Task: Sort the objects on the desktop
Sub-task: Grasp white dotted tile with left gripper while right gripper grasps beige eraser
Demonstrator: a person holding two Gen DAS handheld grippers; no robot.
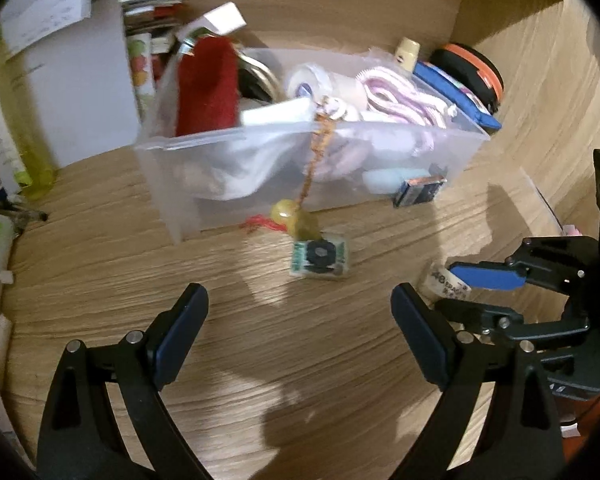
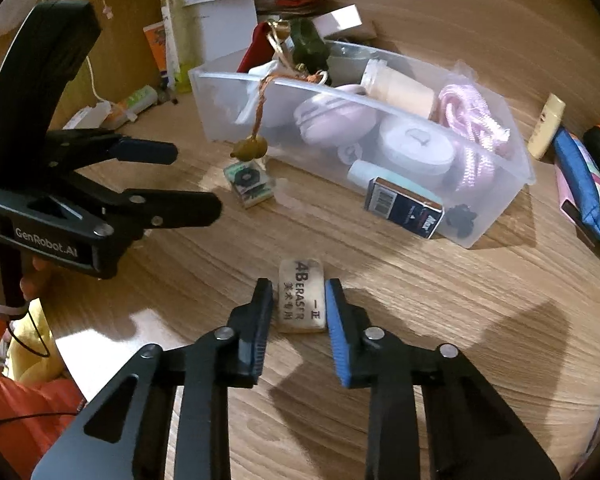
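Wood-grain desk (image 2: 380, 420), cluttered bin (image 2: 500, 200); right fingers (image 2: 342, 332) clenched on eraser (image 2: 300, 300), left fingers (image 1: 416, 336) released.

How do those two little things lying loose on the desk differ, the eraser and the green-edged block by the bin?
The eraser is plain off-white with black print; the small block has green edges and a black round part on top. The eraser sits between the right gripper fingers; the block lies untouched beside the clear bin, under a hanging charm. Both lie flat on the wooden desk.
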